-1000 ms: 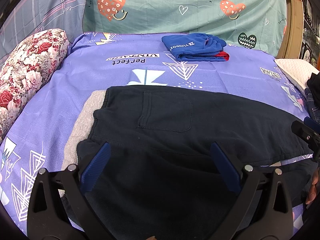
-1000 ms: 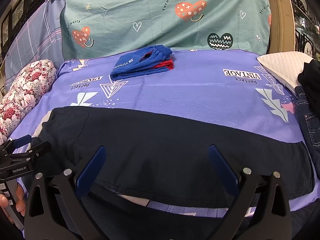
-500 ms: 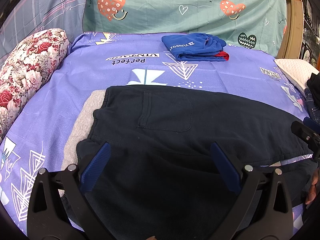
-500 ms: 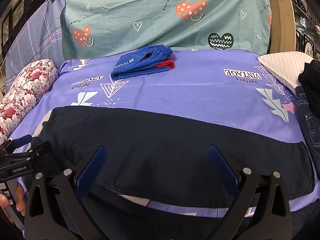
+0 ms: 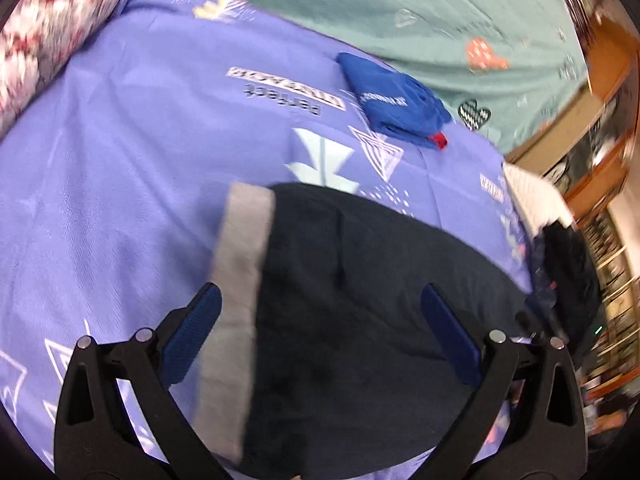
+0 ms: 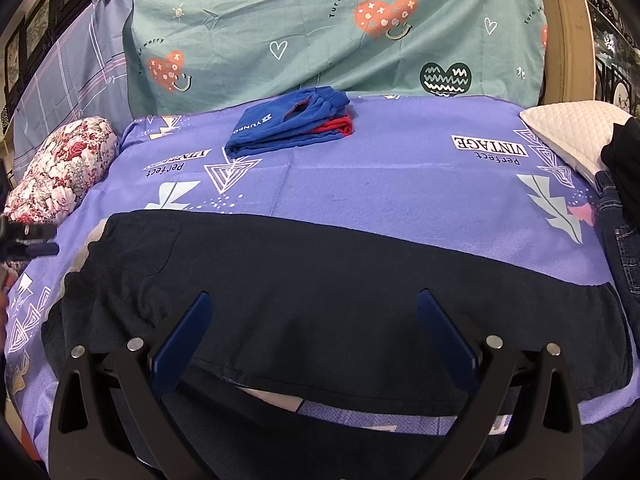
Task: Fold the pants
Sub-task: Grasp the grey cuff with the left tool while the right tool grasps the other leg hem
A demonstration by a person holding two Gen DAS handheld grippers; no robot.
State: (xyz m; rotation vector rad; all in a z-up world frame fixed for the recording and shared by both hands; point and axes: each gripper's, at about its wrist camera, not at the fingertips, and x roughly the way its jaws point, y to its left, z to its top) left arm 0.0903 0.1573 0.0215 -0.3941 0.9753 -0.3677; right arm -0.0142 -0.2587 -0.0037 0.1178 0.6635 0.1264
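Dark navy pants (image 6: 340,292) with a grey waistband (image 5: 240,264) lie flat across the purple bed sheet (image 6: 380,184), waist to the left, legs to the right. My left gripper (image 5: 320,308) hovers open over the waist end, tilted, with the waistband under its left finger. My right gripper (image 6: 312,312) stands open above the middle of the legs, holding nothing. The left gripper's tip (image 6: 28,240) shows at the left edge of the right wrist view. The left wrist view is blurred.
A folded blue and red garment (image 6: 292,124) lies at the back of the bed. A floral bolster (image 6: 60,168) sits at the left, a white quilted pillow (image 6: 568,136) and dark jeans (image 6: 620,240) at the right. A teal heart-print cover (image 6: 340,32) stands behind.
My left gripper has swung left and rolled, so its view now tilts and blurs and the waistband sits under it. The right gripper has hardly moved. The pants lie as before.
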